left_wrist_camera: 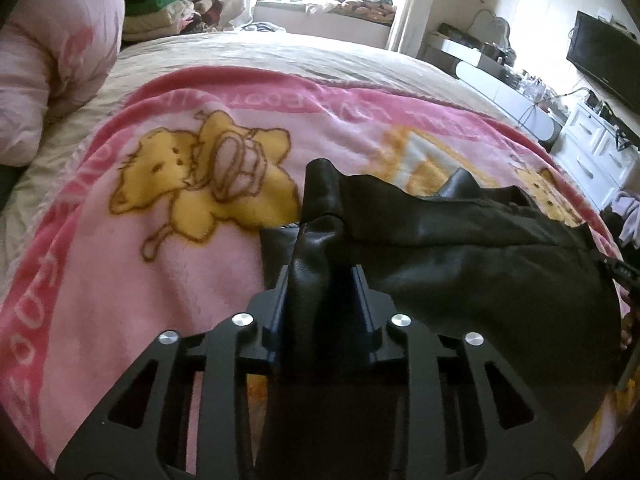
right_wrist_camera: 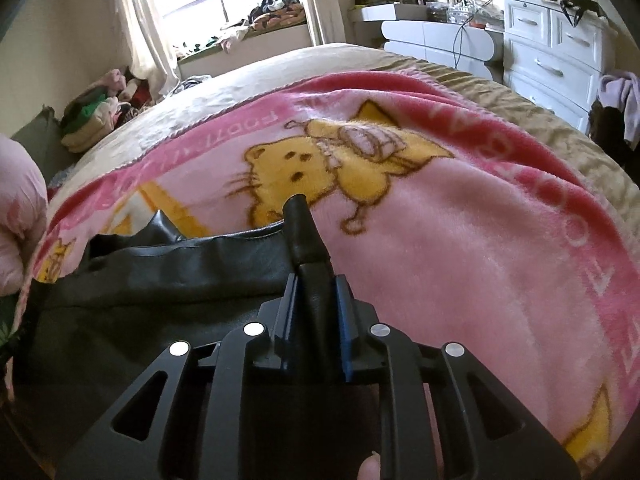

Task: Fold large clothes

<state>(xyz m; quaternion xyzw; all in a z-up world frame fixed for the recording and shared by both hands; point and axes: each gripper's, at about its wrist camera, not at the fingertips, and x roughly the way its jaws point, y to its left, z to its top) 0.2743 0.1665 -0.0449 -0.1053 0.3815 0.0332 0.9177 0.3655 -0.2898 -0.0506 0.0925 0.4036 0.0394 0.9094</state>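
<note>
A bed spread with a pink fleece cartoon-cat blanket (left_wrist_camera: 168, 248) carries a black leather-like garment (left_wrist_camera: 460, 256) at lower centre, probably heavy, supple and slick, each corner pinched in the narrowly parted left tool (left_wrist_camera: 322, 276) and right tool (right_wrist_camera: 318, 282).

We can read only pieces of white lettering along the darker pink border of the blanket (right_wrist_camera: 460, 216): "FOOT" at the far edge, the letters upside down; the rest stays illegible to us.
</note>
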